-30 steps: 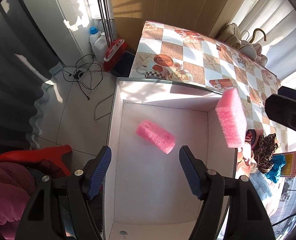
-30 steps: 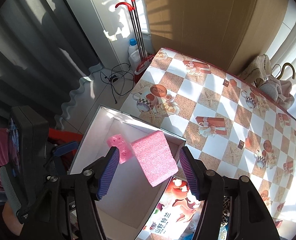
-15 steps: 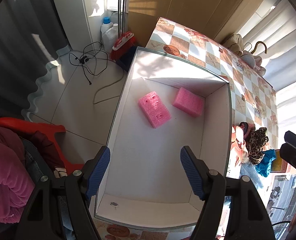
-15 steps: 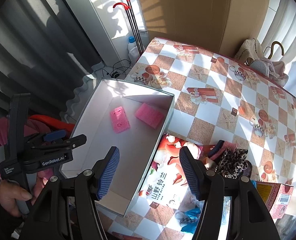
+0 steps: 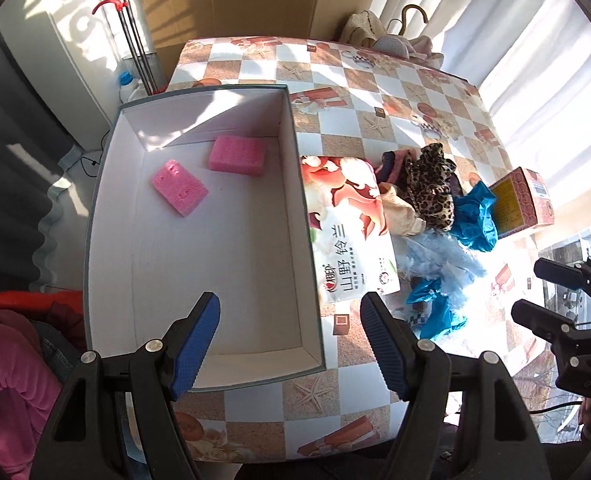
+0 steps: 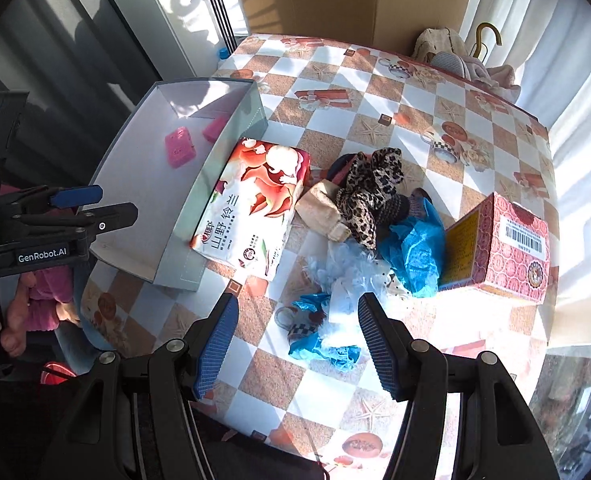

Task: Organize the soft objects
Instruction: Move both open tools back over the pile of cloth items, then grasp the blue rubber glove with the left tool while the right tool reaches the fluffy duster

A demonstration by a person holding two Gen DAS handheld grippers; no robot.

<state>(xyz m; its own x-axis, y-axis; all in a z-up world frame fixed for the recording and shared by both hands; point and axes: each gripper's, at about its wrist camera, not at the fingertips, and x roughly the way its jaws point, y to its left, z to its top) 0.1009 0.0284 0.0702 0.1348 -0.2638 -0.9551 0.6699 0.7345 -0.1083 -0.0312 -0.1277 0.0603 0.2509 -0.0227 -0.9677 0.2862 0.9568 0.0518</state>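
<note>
Two pink sponges (image 5: 235, 155) already lie in the far end of the white box (image 5: 107, 184), well apart from both grippers, so the step in hand is, as I judge it, fetching the next soft piece from the heap on the table (image 6: 415, 92). Both tools are empty: the right gripper (image 6: 295, 340) hangs with its jaws spread over the pale blue fluffy thing (image 6: 351, 268) and the blue crumpled bag (image 6: 323, 350), and the left gripper (image 5: 289, 344) has its jaws spread above the near end of the box, holding nothing. To do it well, the right jaws should come straight down over a single item, sink deep enough to gather a good bunch of the limp stuff, and close fully before lifting, since loose cloth slips out of a shallow pinch and can drag its neighbours along. The leopard-print cloth (image 6: 371, 188), a beige pouch (image 6: 323, 208) and a larger blue bag (image 6: 415, 248) are tangled together just beyond, so picking from the near edge of the heap looks cleaner. A pack of tissues (image 6: 255, 204) lies against the box wall, between the heap and the box, and the load must clear it and the wall. A red carton (image 6: 511, 248) stands just right of the heap.
</note>
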